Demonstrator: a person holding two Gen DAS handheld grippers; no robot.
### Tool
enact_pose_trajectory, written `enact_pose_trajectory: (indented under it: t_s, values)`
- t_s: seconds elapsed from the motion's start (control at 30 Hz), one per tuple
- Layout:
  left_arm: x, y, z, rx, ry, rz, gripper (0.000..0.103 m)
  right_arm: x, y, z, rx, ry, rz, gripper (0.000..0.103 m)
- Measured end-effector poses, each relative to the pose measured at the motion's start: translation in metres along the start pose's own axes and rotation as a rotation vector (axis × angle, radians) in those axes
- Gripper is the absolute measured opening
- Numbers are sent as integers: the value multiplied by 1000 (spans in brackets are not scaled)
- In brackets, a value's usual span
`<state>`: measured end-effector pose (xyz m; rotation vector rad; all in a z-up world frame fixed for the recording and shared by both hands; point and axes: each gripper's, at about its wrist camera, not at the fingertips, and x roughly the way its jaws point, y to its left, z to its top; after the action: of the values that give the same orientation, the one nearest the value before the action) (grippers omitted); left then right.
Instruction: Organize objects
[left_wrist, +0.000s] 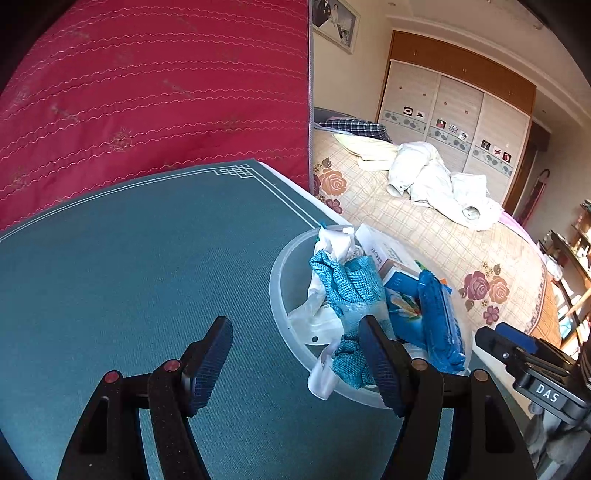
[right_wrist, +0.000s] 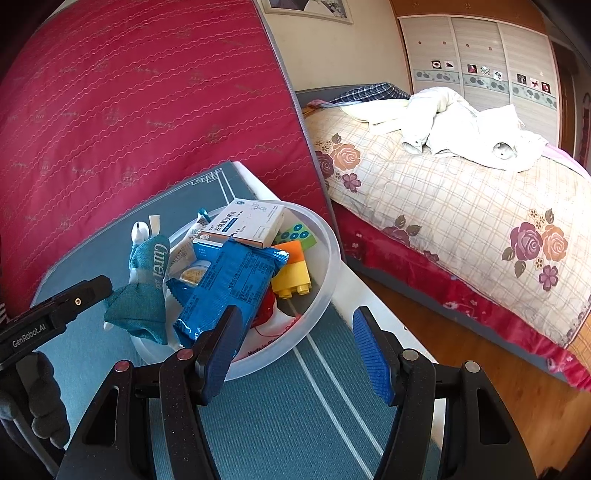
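Observation:
A translucent plastic bowl (left_wrist: 282, 295) stands near the right edge of a teal mat (left_wrist: 147, 258). It holds a teal cloth pouch (left_wrist: 351, 284), a blue snack packet (left_wrist: 439, 317), a white medicine box (right_wrist: 245, 221) and yellow and orange toy bricks (right_wrist: 293, 275). My left gripper (left_wrist: 295, 365) is open and empty over the mat, its right finger at the bowl's near rim. My right gripper (right_wrist: 295, 350) is open and empty, just in front of the bowl (right_wrist: 325, 295), its left finger over the blue packet (right_wrist: 225, 291). The pouch (right_wrist: 144, 295) hangs over the bowl's left rim.
A red quilted mattress (left_wrist: 147, 92) stands upright behind the table. A bed (right_wrist: 461, 206) with a floral cover and white clothing lies to the right, across a strip of wooden floor (right_wrist: 480, 369). A wardrobe (left_wrist: 461, 122) lines the far wall.

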<state>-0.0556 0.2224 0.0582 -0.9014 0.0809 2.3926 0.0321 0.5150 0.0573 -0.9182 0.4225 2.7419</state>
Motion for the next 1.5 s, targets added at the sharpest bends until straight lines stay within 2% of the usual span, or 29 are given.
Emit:
enact_pose_trajectory:
  t_s: [0.33,0.6,0.73,0.8,0.93,1.13,1.33,1.5]
  values:
    - [15,-21,0,90,-54,73,74,0,1,-1,5,1,-2,64]
    - [16,-20,-3,78,-64,84,74,1,7,-4,-7,11,11,64]
    - [13,-12,-3,25,-55,81,88,-1,14,-6,-25,14,23,64]
    - [11,-12,-4,30,-60,87,91,-2,17,-7,-27,15,25,71]
    - [1,-18,-7,64,-95,100,103,-4,19,-10,-17,18,24,78]
    - [-11,-26,-9,129,-123,105,103,-7,24,-17,-14,27,18,84]
    - [-26,-28,-6,115,-136,101,103,-11,26,-23,-1,33,5,86]
    - [-40,-36,-6,128,-150,109,103,-16,28,-27,-4,31,-18,96]
